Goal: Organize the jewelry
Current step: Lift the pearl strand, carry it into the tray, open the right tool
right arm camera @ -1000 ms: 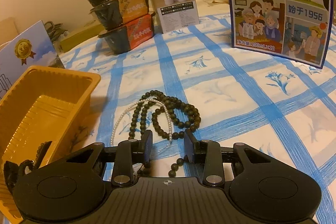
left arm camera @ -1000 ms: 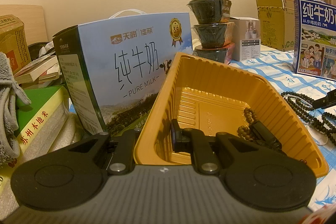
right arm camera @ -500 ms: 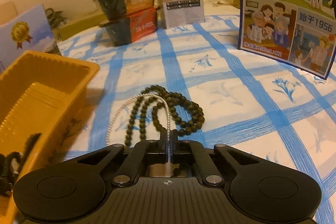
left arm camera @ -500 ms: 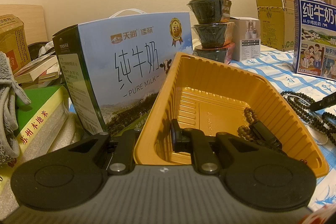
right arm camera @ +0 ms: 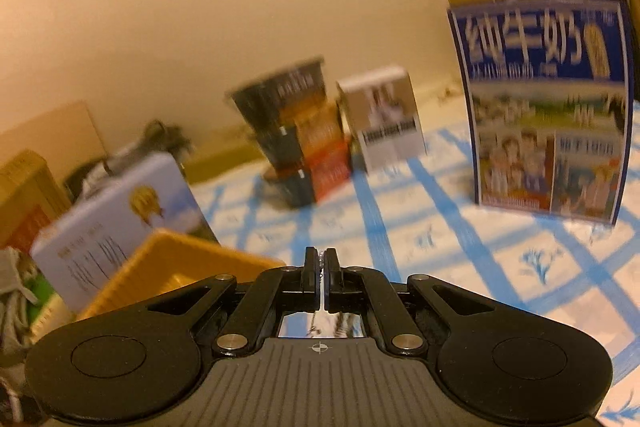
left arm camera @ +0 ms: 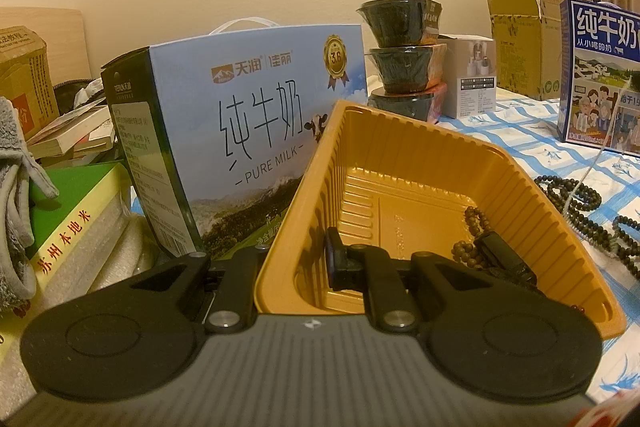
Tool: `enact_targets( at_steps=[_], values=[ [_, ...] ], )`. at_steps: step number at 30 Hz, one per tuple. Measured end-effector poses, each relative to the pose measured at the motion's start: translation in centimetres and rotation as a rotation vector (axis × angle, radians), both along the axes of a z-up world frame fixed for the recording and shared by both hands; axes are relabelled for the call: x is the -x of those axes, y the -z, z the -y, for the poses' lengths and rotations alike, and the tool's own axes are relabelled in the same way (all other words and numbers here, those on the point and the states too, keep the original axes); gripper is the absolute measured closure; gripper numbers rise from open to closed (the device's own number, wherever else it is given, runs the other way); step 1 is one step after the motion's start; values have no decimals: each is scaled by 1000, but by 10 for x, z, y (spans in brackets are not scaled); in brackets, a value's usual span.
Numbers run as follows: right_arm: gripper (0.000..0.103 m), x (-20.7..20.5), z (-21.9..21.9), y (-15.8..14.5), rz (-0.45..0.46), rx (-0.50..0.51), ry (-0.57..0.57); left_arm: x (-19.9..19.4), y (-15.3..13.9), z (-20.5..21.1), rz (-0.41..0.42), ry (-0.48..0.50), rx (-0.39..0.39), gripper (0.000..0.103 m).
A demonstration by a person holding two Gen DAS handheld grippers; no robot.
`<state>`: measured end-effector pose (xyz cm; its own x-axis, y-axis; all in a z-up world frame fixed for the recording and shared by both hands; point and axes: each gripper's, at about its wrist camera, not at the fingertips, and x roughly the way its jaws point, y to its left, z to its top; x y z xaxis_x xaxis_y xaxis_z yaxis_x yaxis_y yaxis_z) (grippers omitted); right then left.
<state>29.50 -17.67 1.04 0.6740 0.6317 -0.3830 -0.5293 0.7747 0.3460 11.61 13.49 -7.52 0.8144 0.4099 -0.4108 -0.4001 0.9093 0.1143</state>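
Note:
My left gripper (left arm camera: 294, 267) is shut on the near left wall of the orange plastic tray (left arm camera: 400, 163), one finger inside and one outside. Brown beads (left arm camera: 466, 247) and a dark clip lie in the tray's right part. My right gripper (right arm camera: 321, 261) is shut on a thin pearl necklace (right arm camera: 321, 269) and is lifted above the blue-checked cloth. In the left wrist view the pearl strand (left arm camera: 584, 175) rises taut to the right, over the dark bead necklace (left arm camera: 576, 195) lying on the cloth. The tray (right arm camera: 168, 263) sits low left in the right wrist view.
A light blue milk carton (left arm camera: 240, 131) stands behind the tray. Stacked noodle bowls (left arm camera: 404, 59), a small white box (left arm camera: 470, 75), a dark blue milk box (left arm camera: 600, 75) and a cardboard box (left arm camera: 524, 39) stand at the back. Books (left arm camera: 72, 211) lie left.
My right gripper closed on the pearl necklace and lifted it up and away from the cloth; its view now tilts upward and blurs. The left gripper and tray have not moved.

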Motion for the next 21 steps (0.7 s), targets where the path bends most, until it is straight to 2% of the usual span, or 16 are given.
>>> enact_targets(
  at_steps=[9, 16, 21],
  values=[
    [101, 25, 6, -55, 77, -90, -31, 1, 0, 0, 1, 0, -1, 90],
    [101, 38, 7, -71, 93, -97, -47, 1, 0, 0, 1, 0, -2, 90],
    [101, 40, 3, -72, 65, -104, -66, 1, 0, 0, 2, 0, -2, 90]
  ],
)
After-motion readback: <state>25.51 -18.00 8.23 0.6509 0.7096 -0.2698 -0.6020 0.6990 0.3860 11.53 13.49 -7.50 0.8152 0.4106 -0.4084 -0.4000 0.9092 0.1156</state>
